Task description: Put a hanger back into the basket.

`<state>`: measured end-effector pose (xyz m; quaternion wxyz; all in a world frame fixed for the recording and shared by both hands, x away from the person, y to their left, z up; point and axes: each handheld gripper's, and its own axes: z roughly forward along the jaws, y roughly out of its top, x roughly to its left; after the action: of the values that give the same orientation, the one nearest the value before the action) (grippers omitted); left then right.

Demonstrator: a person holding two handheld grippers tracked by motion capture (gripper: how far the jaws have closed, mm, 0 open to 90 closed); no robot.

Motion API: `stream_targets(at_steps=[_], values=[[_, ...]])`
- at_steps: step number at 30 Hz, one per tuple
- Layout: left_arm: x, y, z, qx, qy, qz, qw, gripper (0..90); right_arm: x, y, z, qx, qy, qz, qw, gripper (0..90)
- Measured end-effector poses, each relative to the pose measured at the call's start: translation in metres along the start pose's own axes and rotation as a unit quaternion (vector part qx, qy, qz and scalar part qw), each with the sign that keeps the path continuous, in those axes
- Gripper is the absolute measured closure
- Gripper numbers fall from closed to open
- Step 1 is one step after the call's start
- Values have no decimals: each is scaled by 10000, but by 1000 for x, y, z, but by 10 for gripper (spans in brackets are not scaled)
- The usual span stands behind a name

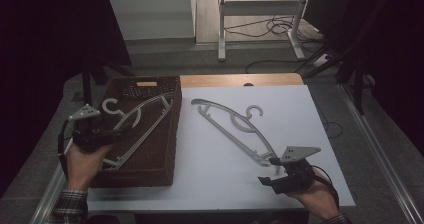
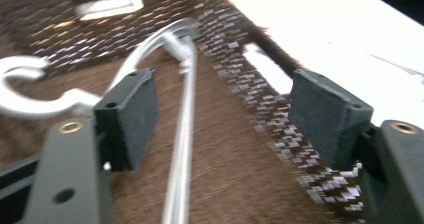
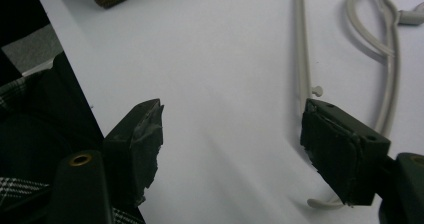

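- The left hand-held gripper (image 1: 117, 130) hovers over the dark brown woven basket (image 1: 167, 149), jaws spread wide with nothing between the pads; in its own view the thin bar of the pale grey plastic hanger in the basket (image 2: 182, 134) runs up between them, untouched.
- That hanger lies slanted across the basket's inside, hook toward the basket's far left corner.
- A second pale grey plastic hanger (image 1: 232, 126) lies flat on the white counter (image 1: 210, 174), just right of the basket, hook pointing away from it.
- The right hand-held gripper (image 1: 267, 171) sits at this hanger's near end, well right of the basket, jaws wide and empty.
- Handling, as I judge it: light, stiff moulded plastic, smooth and a bit slippery; the thin rails may flex or twist if pinched far out.
- Best hold looks like the thicker shoulder near the hook, or the bottom bar close to a corner, pads square across it.
- Flat on the counter, it leaves little room under the rail, so it may skid.
- No brand, label or legible writing; a pale patch on the basket's far wall is too blurred to read.
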<state>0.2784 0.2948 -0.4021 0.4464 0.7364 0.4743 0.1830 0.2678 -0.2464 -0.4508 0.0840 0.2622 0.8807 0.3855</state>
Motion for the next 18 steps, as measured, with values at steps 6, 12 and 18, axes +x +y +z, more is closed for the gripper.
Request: stream_targets(at_steps=[6, 12, 18], values=[[-46, 0, 0, -233, -530, 260, 9980, 148, 4, -3, -9, -274, -204, 210, 9992, 223], [-87, -9, 7, -349, -1022, 482, 9930, 80, 7, -6, -16, -493, -212, 354, 9979, 219], [-119, -22, 12, -484, -1421, 649, 9865, 18, 13, -10, -19, -570, -324, 359, 9972, 174]])
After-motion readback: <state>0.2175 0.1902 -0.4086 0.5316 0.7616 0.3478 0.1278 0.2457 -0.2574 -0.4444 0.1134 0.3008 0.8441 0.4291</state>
